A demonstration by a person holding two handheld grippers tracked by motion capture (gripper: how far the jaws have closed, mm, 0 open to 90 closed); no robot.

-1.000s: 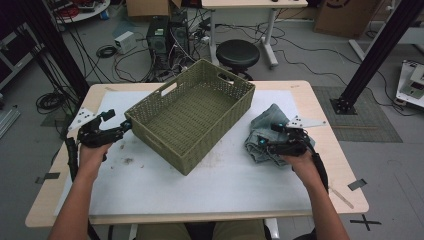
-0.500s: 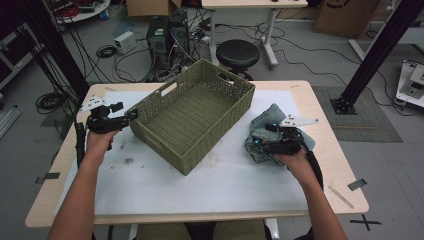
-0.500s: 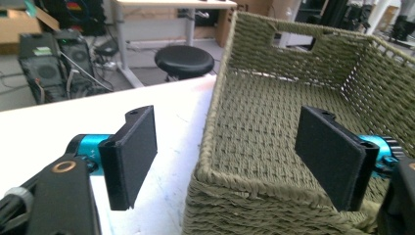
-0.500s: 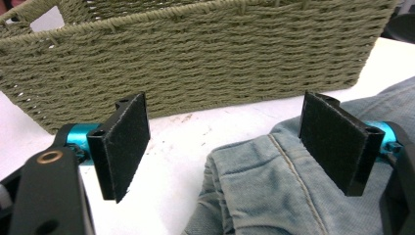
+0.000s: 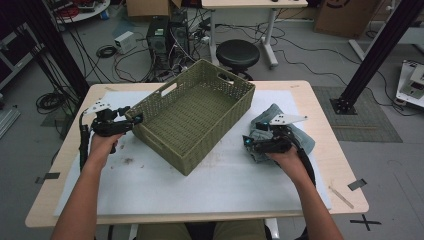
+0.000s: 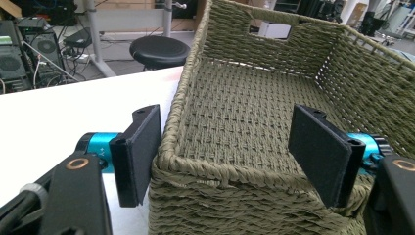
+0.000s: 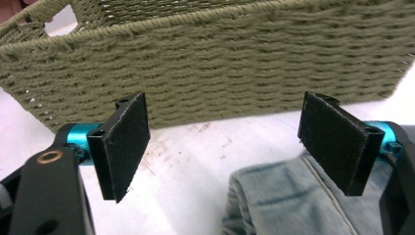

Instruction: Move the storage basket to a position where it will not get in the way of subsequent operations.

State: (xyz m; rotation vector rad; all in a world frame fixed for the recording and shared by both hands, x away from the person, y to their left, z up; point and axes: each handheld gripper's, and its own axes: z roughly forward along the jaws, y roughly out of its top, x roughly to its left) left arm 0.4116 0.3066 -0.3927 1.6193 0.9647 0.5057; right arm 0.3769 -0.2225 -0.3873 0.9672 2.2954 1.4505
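You are working under soft, even overhead light, and the high view is coming through dim and slightly soft, with grain creeping into the dark floor around the counter [image 5: 320, 100]. The white sheet [image 5: 225, 185] is catching the most light and is glowing pale without harsh glare. The basket [image 5: 195, 120] is casting only a faint shadow along its near side. In the left gripper view, the weave is showing crisp up close, while the stool [image 6: 159, 49] behind is blurring and the edges are bowing outward. In the right gripper view, the denim cloth [image 7: 288, 196] is sitting soft and out of focus, and the far corners are washing out bright.
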